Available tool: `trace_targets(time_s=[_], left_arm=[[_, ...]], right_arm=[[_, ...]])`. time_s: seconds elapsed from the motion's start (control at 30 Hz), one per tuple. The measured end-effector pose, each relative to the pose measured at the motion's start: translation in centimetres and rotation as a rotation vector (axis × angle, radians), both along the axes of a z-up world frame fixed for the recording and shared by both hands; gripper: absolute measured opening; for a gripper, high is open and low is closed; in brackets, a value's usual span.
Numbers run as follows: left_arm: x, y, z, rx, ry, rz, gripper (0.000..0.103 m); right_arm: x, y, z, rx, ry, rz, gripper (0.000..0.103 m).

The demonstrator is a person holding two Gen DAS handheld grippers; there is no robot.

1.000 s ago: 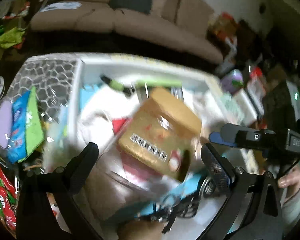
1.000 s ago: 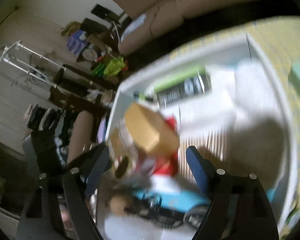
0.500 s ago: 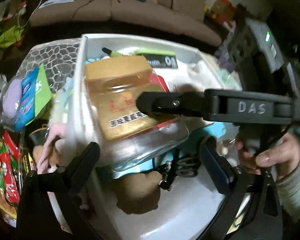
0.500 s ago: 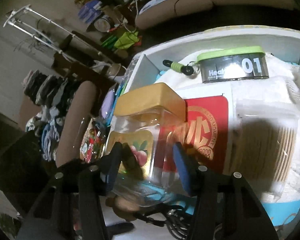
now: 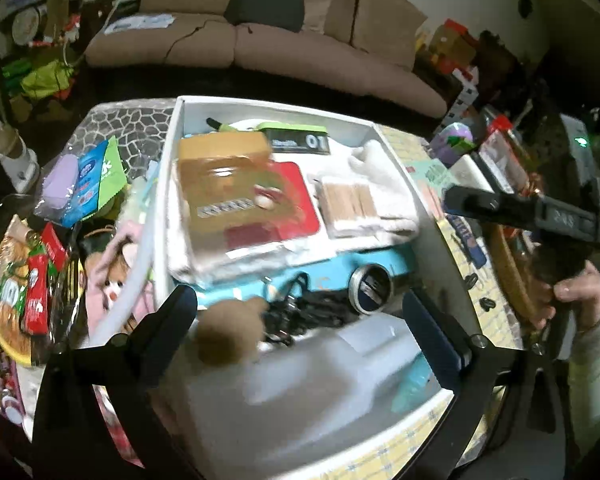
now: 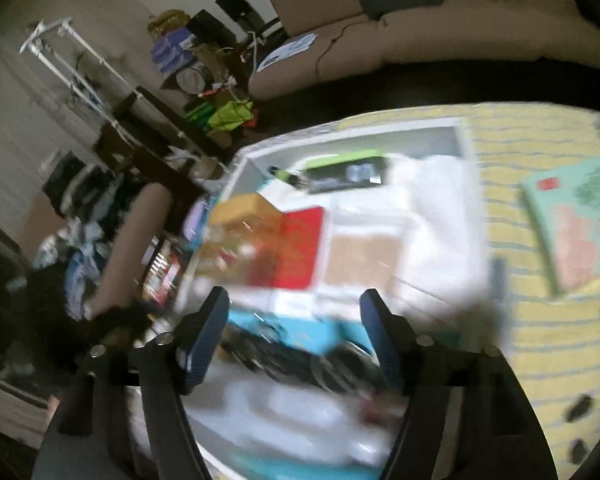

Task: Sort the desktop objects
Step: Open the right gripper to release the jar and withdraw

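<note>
A white storage box [image 5: 172, 168] holds a clear jar with a gold lid [image 5: 228, 184], lying on its side at the box's left over a red card [image 5: 296, 200]. A green-lidded case [image 5: 296, 138], a pack of wooden sticks [image 5: 350, 202], a teal item [image 5: 324, 268] and black cables [image 5: 304, 316] also lie inside. My left gripper [image 5: 300, 332] is open and empty above the box's near end. My right gripper [image 6: 296, 328] is open and empty over the box; it also shows at the right of the left wrist view [image 5: 516, 212]. The jar is blurred in the right wrist view [image 6: 240, 236].
Snack packets [image 5: 40, 276], a blue-green pouch [image 5: 96, 176] and a plush toy [image 5: 112, 280] lie left of the box. A green booklet [image 6: 572, 220] lies on the yellow tablecloth [image 6: 540, 340] to the right. A brown sofa [image 5: 260, 36] stands behind.
My right gripper let go of the jar, opened and drew back to the right. The jar now lies in the box. The left gripper stayed open.
</note>
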State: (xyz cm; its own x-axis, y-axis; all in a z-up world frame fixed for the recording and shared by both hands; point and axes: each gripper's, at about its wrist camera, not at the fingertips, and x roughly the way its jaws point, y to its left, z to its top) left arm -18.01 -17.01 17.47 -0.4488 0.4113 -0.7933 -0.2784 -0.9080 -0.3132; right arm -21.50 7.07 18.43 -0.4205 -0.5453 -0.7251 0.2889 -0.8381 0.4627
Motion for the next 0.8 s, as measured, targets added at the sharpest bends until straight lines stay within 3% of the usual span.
trace_targets(time_s=[0.07, 0.2, 0.27, 0.5, 0.8], left_arm=[[1.1, 1.6, 0.2, -0.005, 0.003, 0.022, 0.103], [3.2, 3.9, 0.0, -0.017, -0.011, 0.063, 0.103], [4.3, 4.7, 0.2, -0.047, -0.001, 0.077, 0.103], [8.1, 5.8, 1.3, -0.101, 0.018, 0.12, 0.103], [13.3, 7.9, 3.1, -0.133, 0.038, 0.112, 0.103]], right_arm=[[1.7, 1.0, 0.0, 0.036, 0.006, 0.007, 0.085], [5.6, 1.8, -0.8, 0.102, -0.001, 0.02, 0.088], [7.2, 2.1, -1.1, 0.125, 0.003, 0.03, 0.094], [12.2, 1.3, -0.1, 0.175, 0.072, 0.044, 0.098], [16.9, 2.6, 1.4, 0.139, 0.103, 0.032, 0.103]])
